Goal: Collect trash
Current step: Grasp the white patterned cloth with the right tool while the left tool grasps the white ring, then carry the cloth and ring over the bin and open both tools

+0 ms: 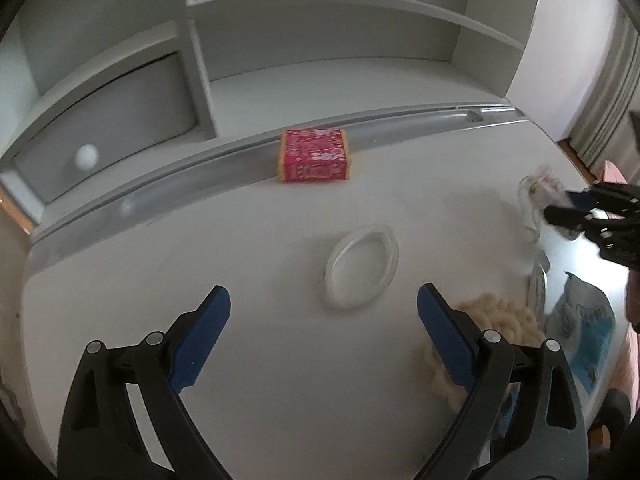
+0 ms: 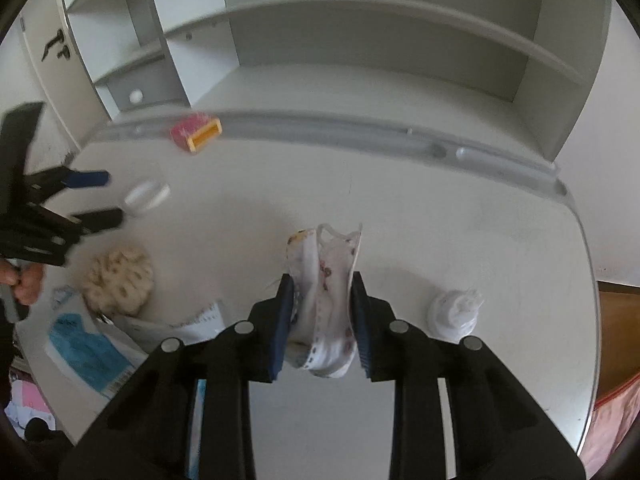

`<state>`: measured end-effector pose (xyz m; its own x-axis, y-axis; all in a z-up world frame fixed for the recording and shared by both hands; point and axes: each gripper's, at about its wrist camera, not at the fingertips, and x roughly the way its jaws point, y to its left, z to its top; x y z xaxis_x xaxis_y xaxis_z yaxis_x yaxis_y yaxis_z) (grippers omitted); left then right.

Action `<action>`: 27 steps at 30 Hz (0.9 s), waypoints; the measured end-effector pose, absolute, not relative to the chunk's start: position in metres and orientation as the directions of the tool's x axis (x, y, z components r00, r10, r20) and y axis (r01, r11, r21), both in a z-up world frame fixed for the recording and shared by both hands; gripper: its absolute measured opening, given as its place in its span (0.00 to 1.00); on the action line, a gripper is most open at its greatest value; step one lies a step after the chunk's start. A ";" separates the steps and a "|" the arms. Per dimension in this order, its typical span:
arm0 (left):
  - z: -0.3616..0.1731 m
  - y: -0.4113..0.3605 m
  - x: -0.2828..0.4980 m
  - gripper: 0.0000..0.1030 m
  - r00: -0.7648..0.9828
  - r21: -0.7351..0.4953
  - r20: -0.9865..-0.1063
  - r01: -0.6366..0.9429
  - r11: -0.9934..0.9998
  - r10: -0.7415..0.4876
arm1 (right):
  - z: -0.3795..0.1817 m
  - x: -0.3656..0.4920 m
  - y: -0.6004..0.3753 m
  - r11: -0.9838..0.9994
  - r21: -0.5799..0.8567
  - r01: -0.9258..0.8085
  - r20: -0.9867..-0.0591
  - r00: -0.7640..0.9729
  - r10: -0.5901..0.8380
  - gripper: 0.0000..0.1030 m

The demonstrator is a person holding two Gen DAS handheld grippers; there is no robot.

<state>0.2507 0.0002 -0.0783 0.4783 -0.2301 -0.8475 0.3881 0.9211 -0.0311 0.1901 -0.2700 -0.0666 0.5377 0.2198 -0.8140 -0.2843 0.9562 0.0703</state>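
Right gripper (image 2: 322,320) is clamped on the crumpled wrapper (image 2: 328,300) just above the desk (image 2: 440,220), left gripper (image 1: 324,332) gaping over the clear lid (image 1: 362,266), so that thin, slippery wrapper could easily slide out mid-carry.

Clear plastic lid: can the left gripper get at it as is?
Probably yes. The left gripper is open and empty, the clear plastic lid lies flat just ahead between its fingers, and nothing sits between them.

Soft daylight, motion blur, fisheye warping
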 end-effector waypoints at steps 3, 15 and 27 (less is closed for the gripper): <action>-0.085 -0.009 0.260 0.89 0.464 -0.031 -0.854 0.408 0.913 -0.236 | -0.054 0.189 -0.274 0.958 0.081 -0.276 -0.799 0.556 0.228 0.28; -0.083 -0.031 0.261 0.41 0.477 0.034 -0.857 0.426 0.904 -0.193 | -0.031 0.150 -0.321 0.978 0.100 -0.182 -0.766 0.613 0.193 0.28; -0.010 -0.145 0.194 0.40 0.515 0.017 -0.773 0.602 0.798 -0.371 | -0.033 0.027 -0.452 0.979 0.166 0.118 -0.738 0.673 0.044 0.28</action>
